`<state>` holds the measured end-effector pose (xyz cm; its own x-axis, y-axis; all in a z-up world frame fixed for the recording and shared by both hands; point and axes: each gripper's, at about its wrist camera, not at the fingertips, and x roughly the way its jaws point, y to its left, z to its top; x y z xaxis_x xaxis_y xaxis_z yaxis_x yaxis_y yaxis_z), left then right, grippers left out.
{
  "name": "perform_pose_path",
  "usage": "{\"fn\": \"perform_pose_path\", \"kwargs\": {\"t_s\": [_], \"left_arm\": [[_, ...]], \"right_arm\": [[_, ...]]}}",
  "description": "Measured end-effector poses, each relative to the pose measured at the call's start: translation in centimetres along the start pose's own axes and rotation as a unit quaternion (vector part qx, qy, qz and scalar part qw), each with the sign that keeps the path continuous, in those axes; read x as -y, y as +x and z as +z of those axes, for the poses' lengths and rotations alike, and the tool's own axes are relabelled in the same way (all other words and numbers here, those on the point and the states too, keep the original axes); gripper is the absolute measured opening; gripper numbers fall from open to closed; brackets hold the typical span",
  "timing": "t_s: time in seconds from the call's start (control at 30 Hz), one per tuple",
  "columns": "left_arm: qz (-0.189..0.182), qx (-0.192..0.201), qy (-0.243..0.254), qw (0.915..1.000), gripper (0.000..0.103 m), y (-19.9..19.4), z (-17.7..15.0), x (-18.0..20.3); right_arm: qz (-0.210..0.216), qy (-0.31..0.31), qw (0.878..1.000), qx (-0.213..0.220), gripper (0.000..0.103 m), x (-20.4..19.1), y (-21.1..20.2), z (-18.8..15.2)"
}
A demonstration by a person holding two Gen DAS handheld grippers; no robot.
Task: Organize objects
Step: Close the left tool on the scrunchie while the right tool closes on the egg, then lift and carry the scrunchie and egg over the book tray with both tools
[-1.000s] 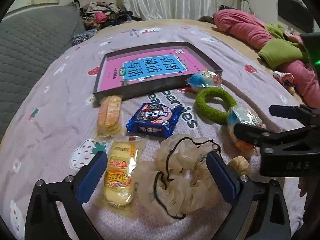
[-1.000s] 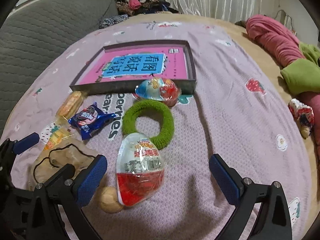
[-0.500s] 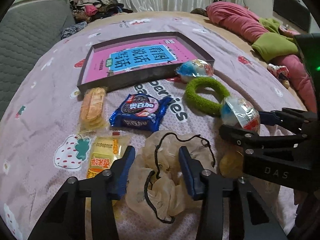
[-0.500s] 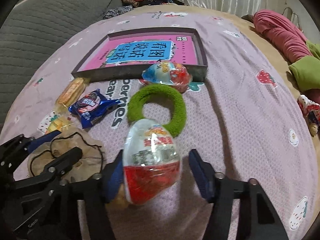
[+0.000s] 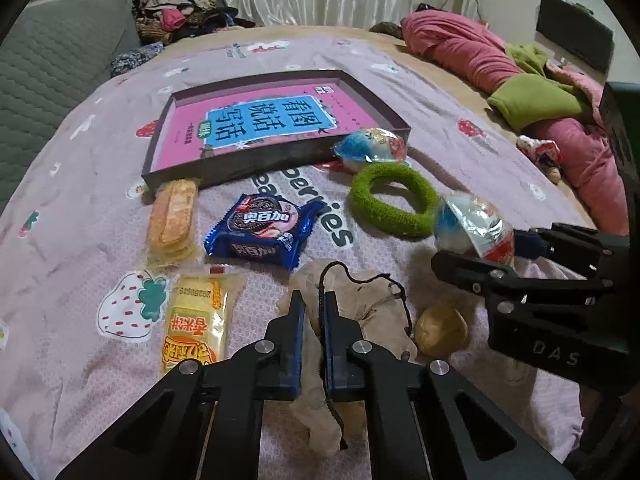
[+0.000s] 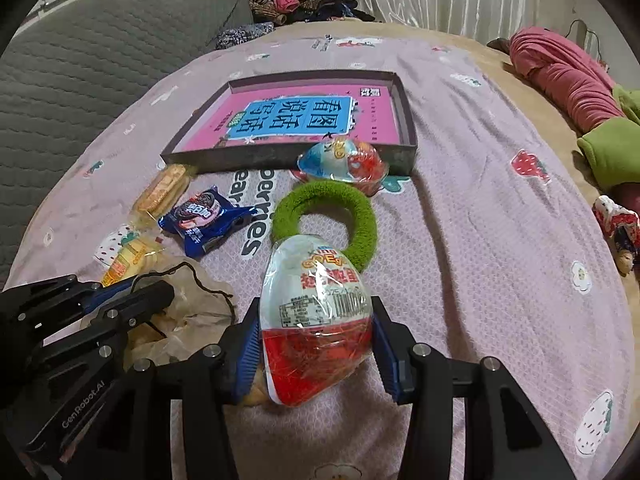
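My left gripper [image 5: 313, 304] is shut on a fold of the beige scrunchie [image 5: 376, 304] with the black cord, low in the left wrist view. My right gripper [image 6: 316, 324] has the plastic-wrapped toy egg [image 6: 316, 300] between its blue pads, which touch both sides while the jaws are closing. That egg [image 5: 472, 224] and the right gripper [image 5: 500, 256] also show at the right of the left wrist view. On the purple bedspread lie a green ring [image 5: 394, 200], a second egg [image 5: 370, 146], a blue cookie pack [image 5: 260, 232], a biscuit pack [image 5: 172, 216] and a yellow snack pack [image 5: 196, 328].
A dark shallow box [image 5: 276, 160] holding a pink book sits behind the objects. A small tan ball [image 5: 440, 330] lies beside the scrunchie. Pink and green bedding [image 5: 532, 100] is piled at the right, a grey quilted cushion [image 5: 52, 64] at the left, clothes [image 5: 180, 16] at the back.
Both grippers went from wide open to closed: the left pinched the scrunchie's fabric, the right came in on the toy egg's sides. Neither hand shifted much.
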<state>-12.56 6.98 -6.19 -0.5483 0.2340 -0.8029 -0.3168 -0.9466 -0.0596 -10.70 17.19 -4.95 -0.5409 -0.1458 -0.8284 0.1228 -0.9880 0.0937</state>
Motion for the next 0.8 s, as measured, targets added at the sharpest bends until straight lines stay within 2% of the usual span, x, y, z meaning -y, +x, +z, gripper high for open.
{"fn": "perform_pose_path", "kwargs": {"t_s": [0.27, 0.8], "left_arm": [[-0.016, 0.002, -0.011, 0.9998, 0.006, -0.9, -0.4, -0.1], [0.001, 0.036, -0.018, 0.9992, 0.006, -5.6, 0.2, -0.5]], "right_arm": [[0.006, 0.003, 1.000, 0.013, 0.050, -0.2, -1.5, -0.2], [0.013, 0.000, 0.999, 0.045, 0.050, -0.9, -5.4, -0.3]]}}
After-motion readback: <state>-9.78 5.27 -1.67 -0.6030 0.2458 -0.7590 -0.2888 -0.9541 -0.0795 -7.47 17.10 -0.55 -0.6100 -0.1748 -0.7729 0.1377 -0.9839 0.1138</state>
